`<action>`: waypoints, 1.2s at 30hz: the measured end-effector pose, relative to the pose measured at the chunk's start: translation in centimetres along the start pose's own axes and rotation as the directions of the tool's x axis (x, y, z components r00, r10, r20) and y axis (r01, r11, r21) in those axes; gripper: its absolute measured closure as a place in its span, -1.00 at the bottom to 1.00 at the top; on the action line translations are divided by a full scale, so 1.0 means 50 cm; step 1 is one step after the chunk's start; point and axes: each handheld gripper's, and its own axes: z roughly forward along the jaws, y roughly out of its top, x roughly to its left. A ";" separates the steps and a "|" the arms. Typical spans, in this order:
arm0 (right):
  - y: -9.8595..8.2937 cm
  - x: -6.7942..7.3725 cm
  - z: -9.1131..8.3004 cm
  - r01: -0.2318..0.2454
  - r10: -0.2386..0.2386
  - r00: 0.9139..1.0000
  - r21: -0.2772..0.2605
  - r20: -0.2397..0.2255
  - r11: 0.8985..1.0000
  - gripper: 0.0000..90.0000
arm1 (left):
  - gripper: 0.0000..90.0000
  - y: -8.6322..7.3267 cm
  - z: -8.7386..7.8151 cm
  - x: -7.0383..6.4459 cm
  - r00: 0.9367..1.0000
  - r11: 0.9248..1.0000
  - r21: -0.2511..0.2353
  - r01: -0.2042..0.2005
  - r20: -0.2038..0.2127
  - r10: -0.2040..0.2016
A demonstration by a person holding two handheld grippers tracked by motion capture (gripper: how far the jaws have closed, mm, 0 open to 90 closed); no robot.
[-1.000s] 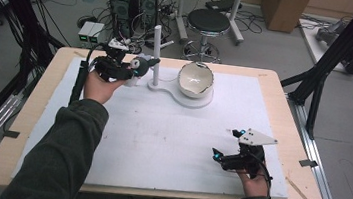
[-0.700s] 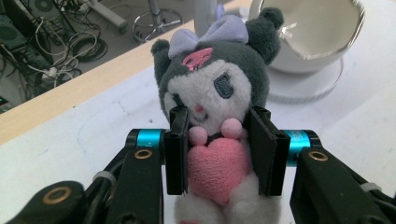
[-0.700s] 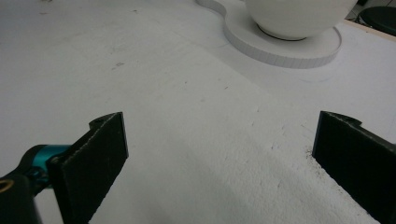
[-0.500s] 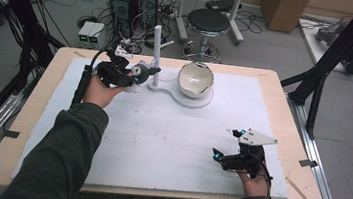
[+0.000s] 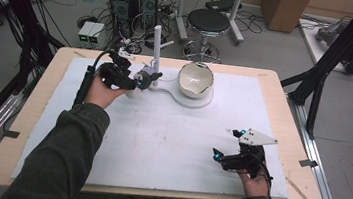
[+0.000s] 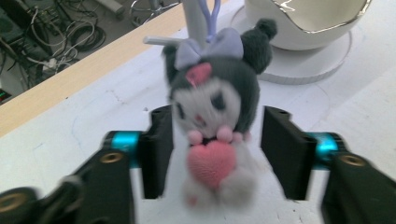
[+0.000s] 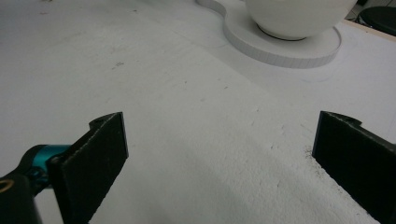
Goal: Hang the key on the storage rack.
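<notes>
My left gripper (image 6: 212,154) has its jaws apart either side of the plush toy (image 6: 215,116), far left on the white mat (image 5: 159,143), beside the white post (image 5: 155,52) and left of the bowl (image 5: 196,79); plush looks soft, light, squashy; I'd pinch mid-body at the heart, not the loop; right gripper (image 5: 228,158) jaws wide apart, near right, holding nothing

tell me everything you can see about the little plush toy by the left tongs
The plush toy is a small soft keychain figure: dark grey head with rounded ears, white face, lilac bow, pink heart at its chest, and a lilac loop on top. It stands upright on the white mat between the open jaws of the left tongs, beside the white post.
</notes>
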 end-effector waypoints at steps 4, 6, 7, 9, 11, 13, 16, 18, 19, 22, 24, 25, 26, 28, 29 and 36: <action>0.000 0.001 0.001 0.000 0.000 1.000 0.002 0.000 1.000 -0.95 | -0.14 0.000 -0.005 0.003 1.000 1.000 -0.003 0.006 -0.001 -0.006; 0.001 0.001 0.001 0.004 -0.004 1.000 0.002 -0.001 1.000 -0.95 | -0.16 0.000 -0.007 0.003 1.000 1.000 -0.007 0.006 0.000 -0.006; 0.001 0.001 0.001 0.004 -0.004 1.000 0.002 0.000 1.000 -0.95 | -0.16 0.000 -0.008 0.002 1.000 1.000 -0.012 0.005 0.003 -0.005; 0.001 0.002 0.001 0.005 -0.005 1.000 0.001 -0.001 1.000 -0.95 | -0.16 0.001 -0.011 0.001 1.000 1.000 -0.016 0.002 0.007 -0.002; 0.001 0.002 0.001 0.003 -0.003 1.000 0.001 -0.001 1.000 -0.95 | -0.16 0.002 -0.013 -0.002 1.000 1.000 -0.025 -0.003 0.009 0.003; 0.001 0.001 0.001 0.004 -0.004 1.000 0.001 -0.001 1.000 -0.95 | -0.16 0.002 -0.015 -0.004 1.000 1.000 -0.028 -0.007 0.013 0.008; 0.001 0.001 0.001 0.004 -0.004 1.000 0.002 -0.001 1.000 -0.95 | -0.16 0.003 -0.017 -0.010 1.000 0.999 -0.034 -0.013 0.023 0.014; 0.001 0.001 0.001 0.005 -0.005 1.000 0.001 0.000 1.000 -0.95 | -0.16 0.003 -0.018 -0.013 0.999 0.999 -0.038 -0.017 0.030 0.018; 0.001 0.001 0.001 0.006 -0.006 1.000 0.002 0.000 1.000 -0.95 | -0.16 0.004 -0.018 -0.014 0.999 0.999 -0.038 -0.019 0.031 0.020; 0.000 0.001 0.000 0.001 -0.001 1.000 0.002 0.000 1.000 -0.95 | -0.16 0.004 -0.020 -0.017 0.999 0.999 -0.042 -0.022 0.036 0.023; 0.000 0.001 0.000 0.002 -0.002 1.000 0.002 0.001 1.000 -0.95 | -0.16 0.004 -0.021 -0.019 0.999 0.999 -0.046 -0.022 0.041 0.024; 0.000 0.001 0.000 0.001 -0.001 1.000 0.001 0.002 1.000 -0.95 | -0.16 0.004 -0.023 -0.020 0.999 0.999 -0.045 -0.025 0.042 0.027; 0.000 0.001 0.000 0.003 -0.003 1.000 0.001 0.002 1.000 -0.95 | -0.16 0.005 -0.024 -0.021 0.999 0.998 -0.049 -0.026 0.044 0.028; 0.000 0.000 0.000 0.005 -0.005 1.000 0.000 0.002 1.000 -0.95 | -0.16 0.005 -0.028 -0.023 0.999 0.998 -0.051 -0.026 0.046 0.029; 0.000 0.000 0.000 0.003 -0.003 1.000 0.002 0.001 1.000 -0.95 | -0.16 0.005 -0.030 -0.023 0.998 0.998 -0.056 -0.028 0.048 0.030; 0.000 -0.001 0.000 0.007 -0.007 1.000 0.000 0.004 1.000 -0.95 | -0.17 -0.007 -0.039 -0.025 0.998 0.997 -0.069 -0.023 0.051 0.027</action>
